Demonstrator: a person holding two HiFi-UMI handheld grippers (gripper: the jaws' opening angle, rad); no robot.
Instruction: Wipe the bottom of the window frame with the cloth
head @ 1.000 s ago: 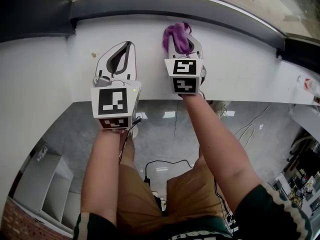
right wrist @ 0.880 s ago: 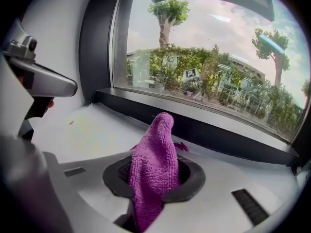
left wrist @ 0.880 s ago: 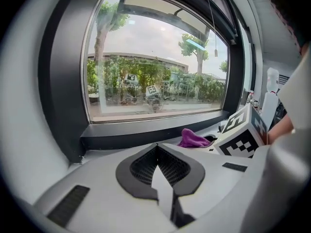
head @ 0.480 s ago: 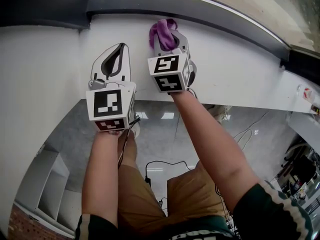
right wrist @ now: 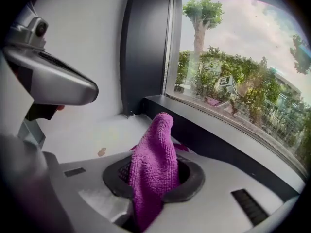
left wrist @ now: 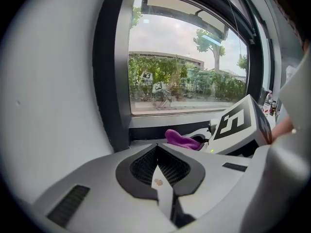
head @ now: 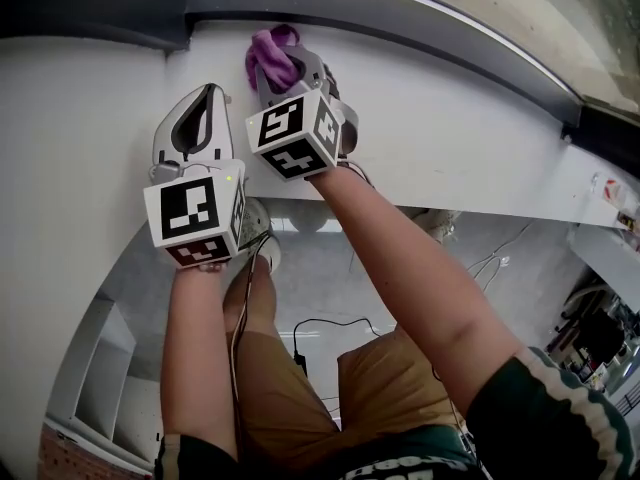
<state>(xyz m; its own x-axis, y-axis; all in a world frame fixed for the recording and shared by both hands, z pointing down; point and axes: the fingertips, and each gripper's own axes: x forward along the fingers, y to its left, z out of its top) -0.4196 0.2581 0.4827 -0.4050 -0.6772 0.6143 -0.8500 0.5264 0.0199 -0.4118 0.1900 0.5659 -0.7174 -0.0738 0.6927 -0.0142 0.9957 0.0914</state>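
A purple cloth (head: 272, 53) is pinched in my right gripper (head: 280, 68), which is shut on it. The cloth's free end (right wrist: 156, 154) sticks out past the jaws over the white sill (head: 450, 138), close to the dark bottom of the window frame (head: 420, 26). In the right gripper view that frame (right wrist: 218, 149) runs just beyond the cloth tip. My left gripper (head: 207, 93) rests beside it on the left, shut and holding nothing; its jaws meet at the tip (left wrist: 156, 152). From the left gripper view, the cloth (left wrist: 182, 140) lies against the frame bottom (left wrist: 146, 132).
The window's dark vertical post (right wrist: 146, 47) closes off the corner on the left. A small brown spot (right wrist: 101, 152) marks the sill. Below the sill's edge are grey floor with cables (head: 330, 323) and a white shelf unit (head: 100, 368).
Both grippers have slid to the left along the sill. The right one carried the cloth toward the left corner of the frame and turned a little.
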